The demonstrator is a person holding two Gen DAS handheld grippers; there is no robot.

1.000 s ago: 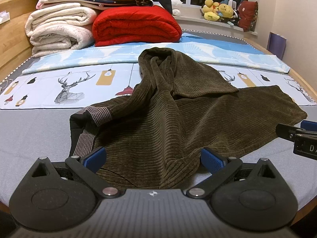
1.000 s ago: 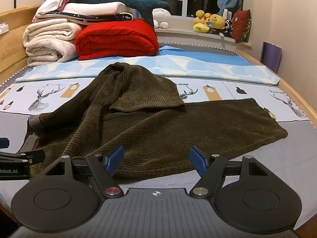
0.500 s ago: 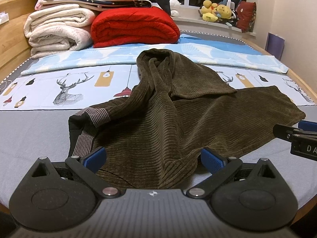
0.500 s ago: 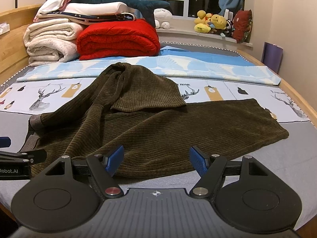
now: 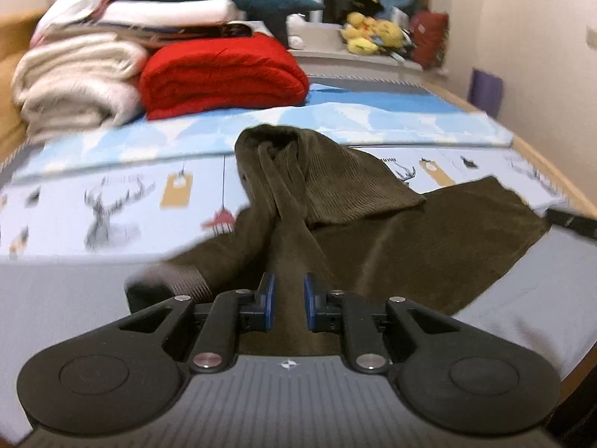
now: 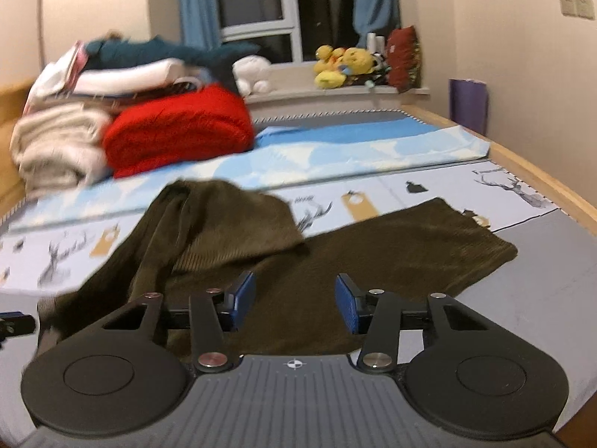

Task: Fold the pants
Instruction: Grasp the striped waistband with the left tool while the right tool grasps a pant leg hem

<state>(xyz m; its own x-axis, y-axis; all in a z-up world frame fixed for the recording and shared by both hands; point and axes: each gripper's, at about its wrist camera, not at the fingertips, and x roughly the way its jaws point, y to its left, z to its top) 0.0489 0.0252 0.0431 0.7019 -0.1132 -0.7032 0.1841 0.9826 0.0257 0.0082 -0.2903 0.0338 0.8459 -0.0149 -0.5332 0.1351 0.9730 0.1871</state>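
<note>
- Currently, the pants [image 5: 391, 246] lie rumpled on the near half of the bed [image 5: 67, 283], one leg spread flat toward the right, the other bunched and folded back into a hump toward the far side.
- The left gripper [image 5: 286, 300] has just been closing; its blue pads now pinch a raised ridge of the cloth at the near edge, close to the ribbed waistband [image 5: 179, 280].
- The right gripper [image 6: 294, 304] has also just been closing. Its jaws stand partly apart over the near edge of the flat leg, cloth between them, pads not yet pressing.
- Handling: the fabric reads as thick ribbed corduroy, soft and limp. Expect it to drape and sag between two holds, not keep its shape.
- Weight: judged moderate for a garment. A shallow pinch may slip, so take a full bite of cloth.
- Surface: the ribbing should give the pads good friction. It is not fragile.
- Hold points: take the waistband corner with the left gripper and the near edge of the leg with the right, well apart, so the cloth stays taut when lifted.
- Risk: the bunched leg may drag along and spoil the fold; it likely needs flattening first.
</note>
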